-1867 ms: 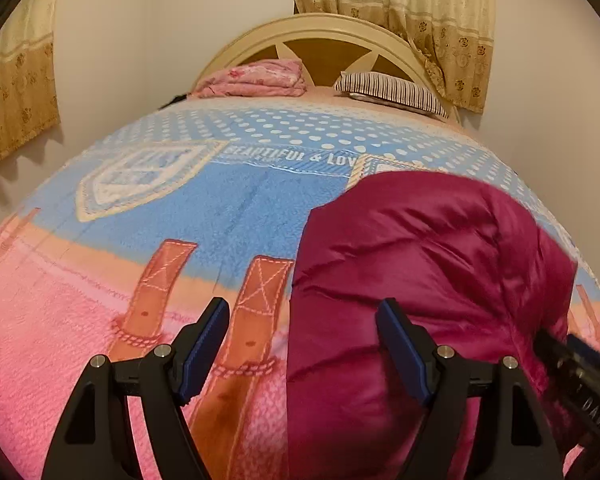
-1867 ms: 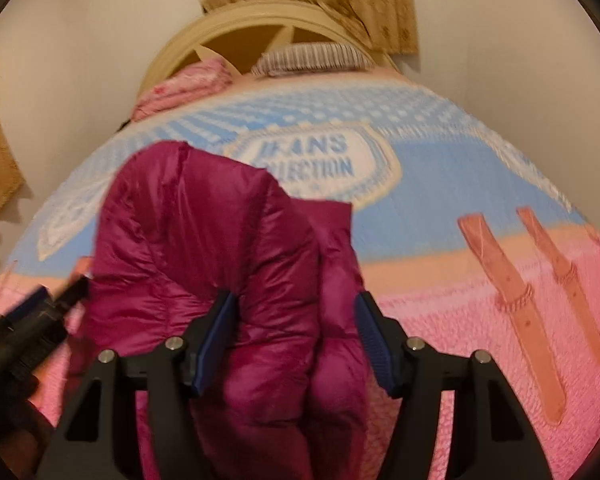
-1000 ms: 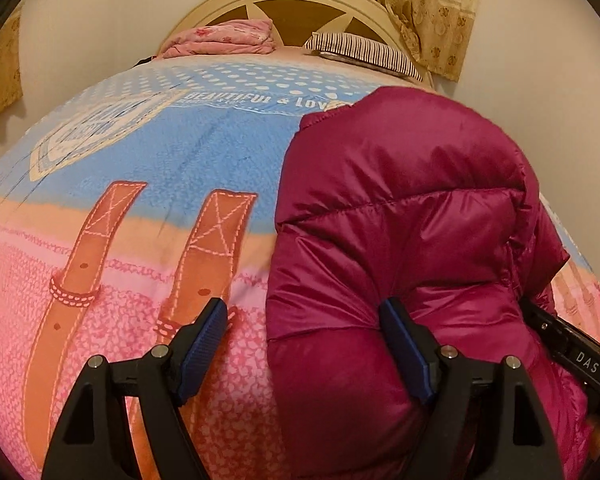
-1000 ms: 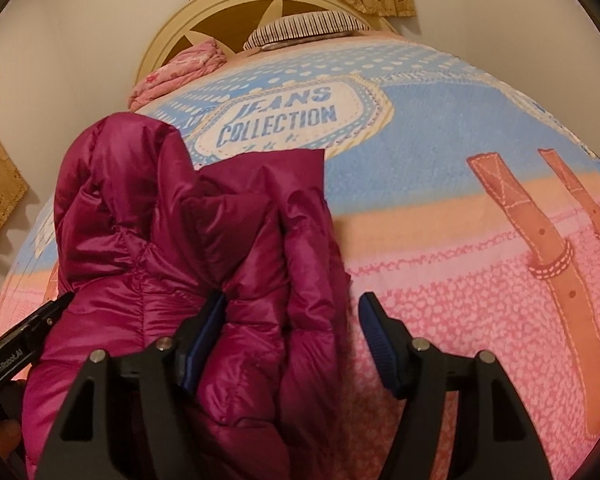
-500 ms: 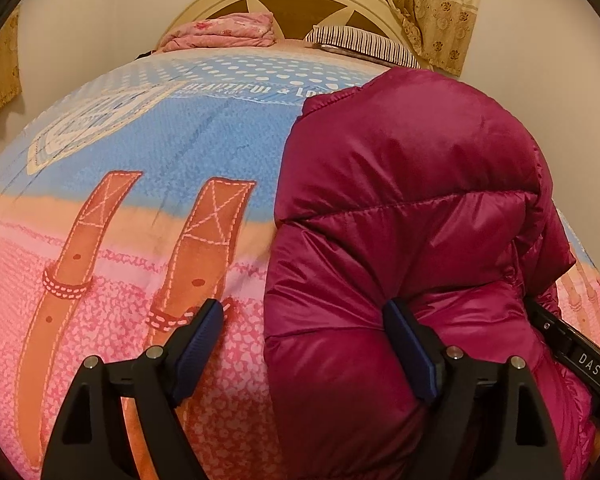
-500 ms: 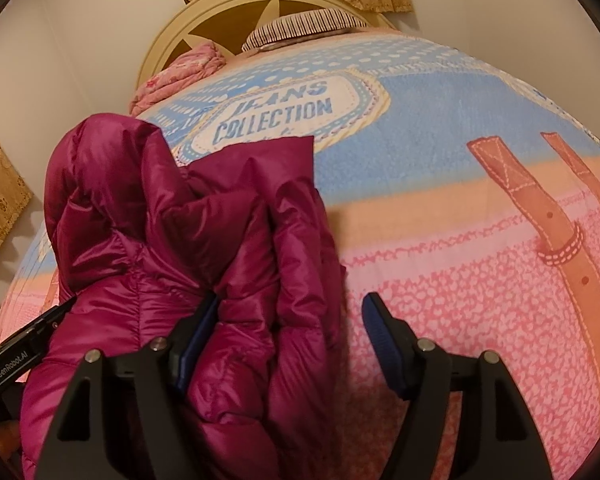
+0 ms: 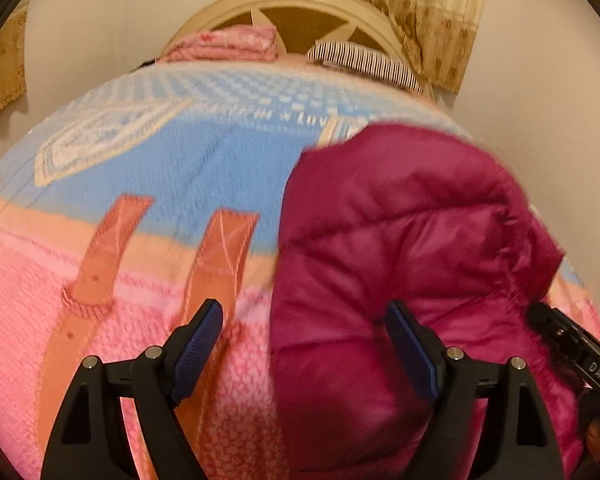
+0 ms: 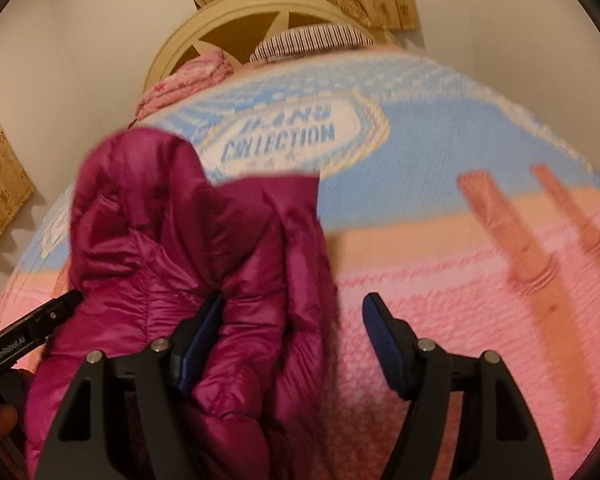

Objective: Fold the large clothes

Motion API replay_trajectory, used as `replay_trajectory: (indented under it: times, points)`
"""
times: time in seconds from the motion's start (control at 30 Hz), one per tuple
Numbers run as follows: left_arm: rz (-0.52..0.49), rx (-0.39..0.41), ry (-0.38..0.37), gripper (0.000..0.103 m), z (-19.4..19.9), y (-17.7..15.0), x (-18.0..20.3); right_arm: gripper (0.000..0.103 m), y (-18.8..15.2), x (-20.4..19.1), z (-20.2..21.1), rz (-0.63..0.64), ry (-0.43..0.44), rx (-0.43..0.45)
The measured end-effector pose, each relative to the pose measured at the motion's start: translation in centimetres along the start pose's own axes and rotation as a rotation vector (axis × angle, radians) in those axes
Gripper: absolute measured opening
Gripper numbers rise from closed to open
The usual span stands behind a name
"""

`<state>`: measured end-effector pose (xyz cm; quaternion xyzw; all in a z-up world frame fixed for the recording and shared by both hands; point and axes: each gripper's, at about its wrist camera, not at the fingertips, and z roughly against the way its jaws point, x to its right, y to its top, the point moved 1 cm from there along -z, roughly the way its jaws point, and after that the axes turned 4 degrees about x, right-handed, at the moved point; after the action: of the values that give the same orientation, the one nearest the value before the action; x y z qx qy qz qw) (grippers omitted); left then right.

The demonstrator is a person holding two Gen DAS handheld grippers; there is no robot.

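Observation:
A magenta puffer jacket (image 7: 412, 240) lies bundled on the pink and blue bed blanket (image 7: 140, 200). My left gripper (image 7: 304, 312) hangs open over the jacket's left edge. Its left pad (image 7: 198, 344) is free above the blanket and its right pad (image 7: 412, 352) rests against the puffy cloth. In the right wrist view the jacket (image 8: 172, 240) fills the left half. My right gripper (image 8: 295, 304) is open too, with its left pad (image 8: 200, 340) tucked into a fold and its right pad (image 8: 384, 348) free over the blanket (image 8: 460, 300). Each view shows the other tool at its edge.
At the far end stands a cream headboard (image 7: 300, 4), with a folded pink cover (image 7: 228, 44) and a striped pillow (image 7: 364, 60) in front of it. Curtains (image 7: 428, 8) hang behind. Walls close in on both sides of the bed.
Both grippers have lifted and drawn back a little, so the jacket sits lower and smaller in each view. The pictures are now blurred by motion. The jaws stand slightly wider than before.

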<state>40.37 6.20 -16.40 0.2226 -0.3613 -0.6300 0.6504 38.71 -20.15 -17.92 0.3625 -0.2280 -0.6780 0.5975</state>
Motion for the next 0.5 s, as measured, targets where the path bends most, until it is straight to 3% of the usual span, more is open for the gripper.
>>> replay_trajectory:
  times: [0.1, 0.27, 0.3, 0.37, 0.5]
  points:
    - [-0.003, 0.047, -0.015, 0.084, 1.0, 1.8, 0.7, 0.074, 2.0, -1.4, 2.2, 0.052, -0.042, 0.075]
    - [-0.079, 0.089, -0.022, 0.084, -0.7, 4.2, 3.1, 0.073, 4.7, -4.6, 3.1, 0.132, -0.013, 0.155]
    - [-0.096, 0.077, -0.009, 0.084, -1.6, 4.2, 3.6, 0.07, 4.9, -5.1, 2.7, 0.138, 0.03, 0.15]
    - [-0.109, 0.045, 0.004, 0.084, -2.8, 3.9, 3.8, 0.052, 5.1, -5.3, 0.5, 0.107, 0.105, 0.08]
    - [-0.109, 0.017, -0.018, 0.084, -3.6, 3.2, 4.2, 0.052, 4.1, -3.6, -2.8, 0.069, 0.036, 0.015]
